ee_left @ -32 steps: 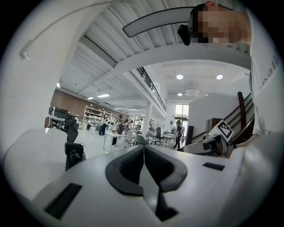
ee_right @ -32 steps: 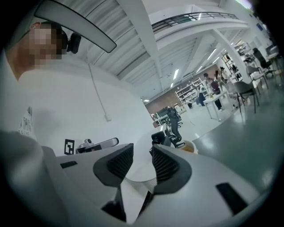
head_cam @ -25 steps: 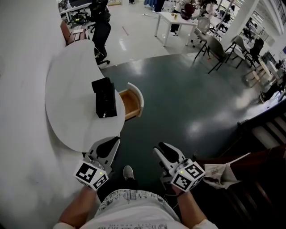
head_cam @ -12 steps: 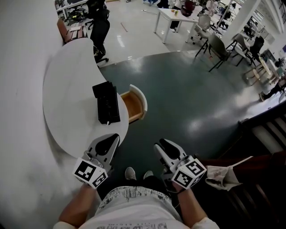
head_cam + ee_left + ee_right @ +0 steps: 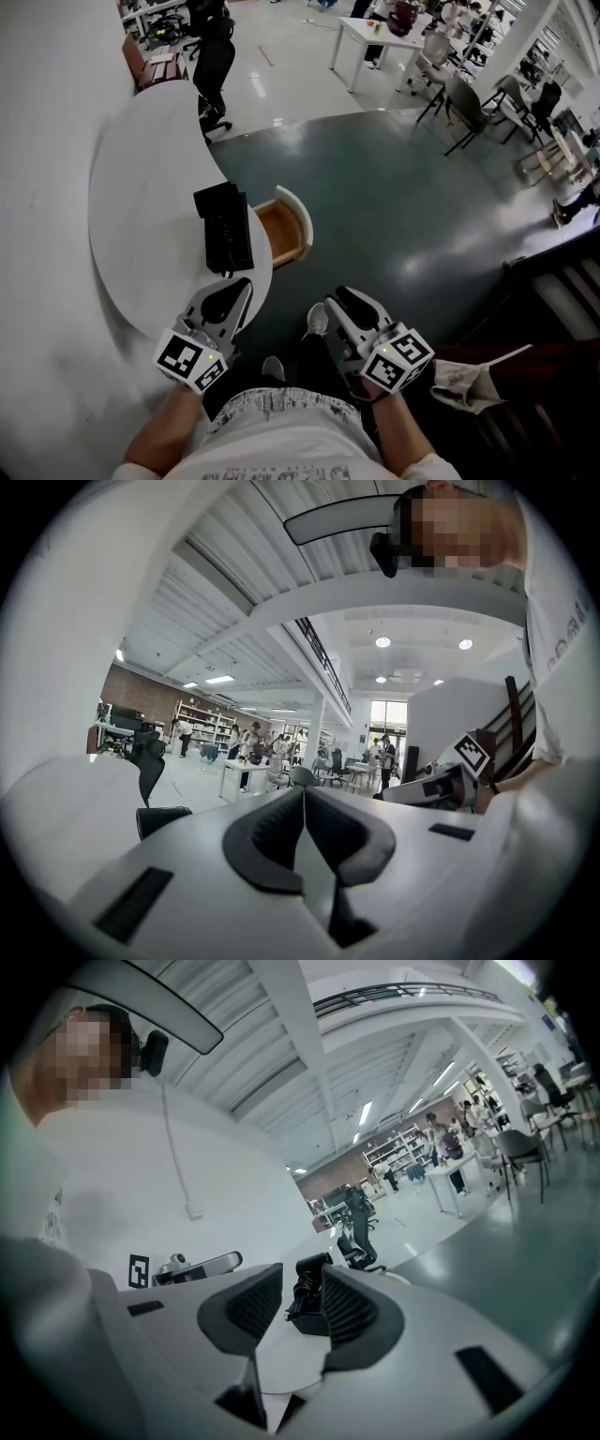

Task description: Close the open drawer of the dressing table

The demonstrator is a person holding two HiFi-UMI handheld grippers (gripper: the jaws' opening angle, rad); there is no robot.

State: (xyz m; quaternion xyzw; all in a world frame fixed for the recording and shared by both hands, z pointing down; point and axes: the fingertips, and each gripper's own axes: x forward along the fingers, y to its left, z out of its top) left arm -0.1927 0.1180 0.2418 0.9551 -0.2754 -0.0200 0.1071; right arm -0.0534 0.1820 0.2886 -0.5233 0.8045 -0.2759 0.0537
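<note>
The white curved dressing table stands against the wall at left in the head view. Its drawer is pulled out toward the floor, showing a wooden inside and a white rounded front. A black device sits on the tabletop beside the drawer. My left gripper hovers by the table's near edge, pads pressed together and empty. My right gripper hangs over the dark floor, short of the drawer, with a narrow gap between its pads and nothing held. The black device shows through that gap.
A black office chair stands at the table's far end. White tables and chairs fill the back right. Dark stairs run along the right. My shoe is on the dark floor in front of the drawer.
The table and drawer have drawn a little nearer in the head view, and a foot has stepped forward. Both grippers keep the same pose.
</note>
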